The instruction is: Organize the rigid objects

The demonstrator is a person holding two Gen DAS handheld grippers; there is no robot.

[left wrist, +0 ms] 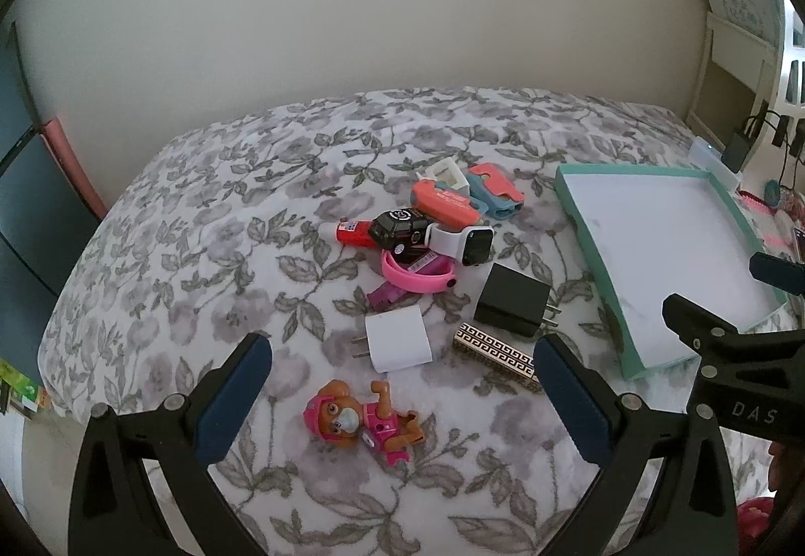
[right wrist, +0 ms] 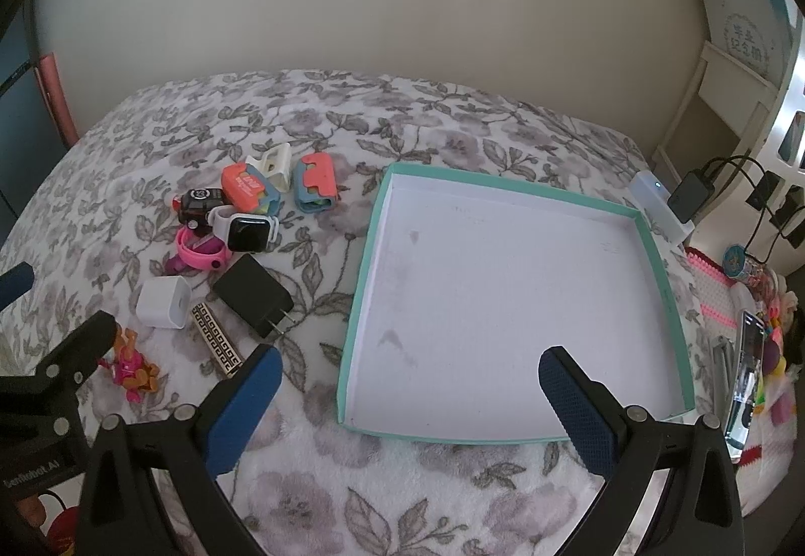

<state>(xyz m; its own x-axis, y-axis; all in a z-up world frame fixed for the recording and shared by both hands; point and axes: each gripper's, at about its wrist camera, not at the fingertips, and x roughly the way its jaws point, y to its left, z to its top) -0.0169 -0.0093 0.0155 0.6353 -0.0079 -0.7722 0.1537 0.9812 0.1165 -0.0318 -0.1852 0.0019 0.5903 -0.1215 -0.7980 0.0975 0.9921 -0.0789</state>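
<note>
**Hard trinkets heaped beside a bare tray**

On the plush floral blanket (left wrist: 211, 214), both grippers hang spread and empty: the left gripper (left wrist: 402, 397) over a plastic pup figurine (left wrist: 365, 422), the right gripper (right wrist: 410, 397) over the shallow teal-rimmed tray (right wrist: 659, 264). Boxy white charger (left wrist: 398, 343), black charger (left wrist: 513, 307), patterned bar (left wrist: 498, 354) and watches, possibly three, cluster left of the tray.

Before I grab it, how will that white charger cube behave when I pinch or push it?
The white charger cube looks rigid and boxy, so it probably won't flex or roll. Its smooth, glossy faces may slip between the pads. Lying flat on the soft floral blanket, it would likely drag rather than slide cleanly; the prongs could snag.
</note>
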